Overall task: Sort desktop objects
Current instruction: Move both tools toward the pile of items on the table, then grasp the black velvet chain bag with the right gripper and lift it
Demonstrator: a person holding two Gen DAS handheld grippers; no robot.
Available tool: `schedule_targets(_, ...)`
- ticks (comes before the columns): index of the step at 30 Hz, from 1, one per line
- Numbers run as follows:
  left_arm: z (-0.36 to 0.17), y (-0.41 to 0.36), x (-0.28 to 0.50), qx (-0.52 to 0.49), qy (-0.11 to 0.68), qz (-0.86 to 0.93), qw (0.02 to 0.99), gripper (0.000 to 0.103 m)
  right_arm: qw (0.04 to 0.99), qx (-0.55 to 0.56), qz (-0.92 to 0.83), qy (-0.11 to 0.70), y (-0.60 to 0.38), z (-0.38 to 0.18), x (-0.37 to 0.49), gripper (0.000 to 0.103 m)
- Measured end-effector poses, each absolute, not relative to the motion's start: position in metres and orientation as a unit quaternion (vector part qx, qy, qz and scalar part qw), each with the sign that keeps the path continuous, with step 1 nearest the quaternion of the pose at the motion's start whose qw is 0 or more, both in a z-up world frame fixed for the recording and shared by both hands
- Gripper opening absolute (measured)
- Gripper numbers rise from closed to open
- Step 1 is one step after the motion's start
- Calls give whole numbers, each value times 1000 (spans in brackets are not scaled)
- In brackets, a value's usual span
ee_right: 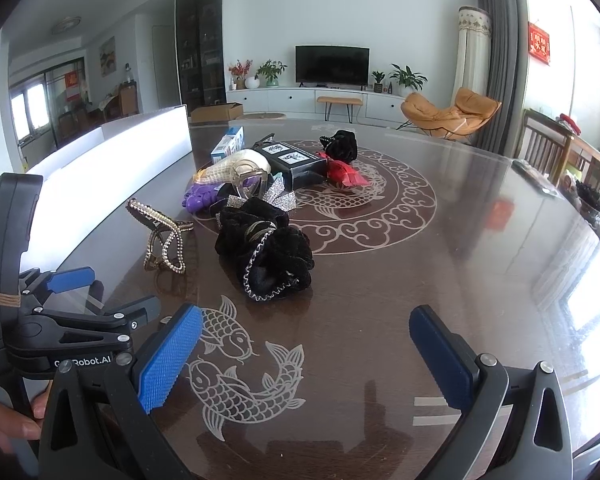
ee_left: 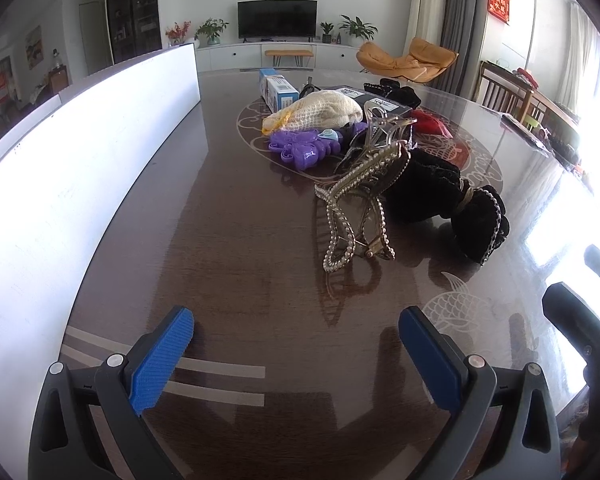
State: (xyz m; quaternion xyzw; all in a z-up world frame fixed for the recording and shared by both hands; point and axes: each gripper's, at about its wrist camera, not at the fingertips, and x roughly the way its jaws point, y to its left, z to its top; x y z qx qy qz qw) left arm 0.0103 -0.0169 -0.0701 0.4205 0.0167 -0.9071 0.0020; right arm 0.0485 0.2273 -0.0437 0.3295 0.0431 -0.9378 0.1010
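On the table (ee_right: 440, 264) a pile sits mid-way: the hair claw (ee_right: 162, 236) lies nearest, left of the scrunchie (ee_right: 268, 252). Behind them lie the toy (ee_right: 200, 196) and pouch (ee_right: 228, 168), then two boxes (ee_right: 296, 158). A board (ee_left: 80, 152) runs along the table's left edge

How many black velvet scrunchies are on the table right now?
2. The large black scrunchie lies nearest the grippers, beside the pearl hair claw. A smaller one sits at the pile's far side, behind the black box. Others may be buried.
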Motion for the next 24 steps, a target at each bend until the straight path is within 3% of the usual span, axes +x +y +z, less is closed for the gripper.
schedule_targets(24,-72,-13,10,421,3,-907,7,103,146,371,-914,73,215,-48,13,103)
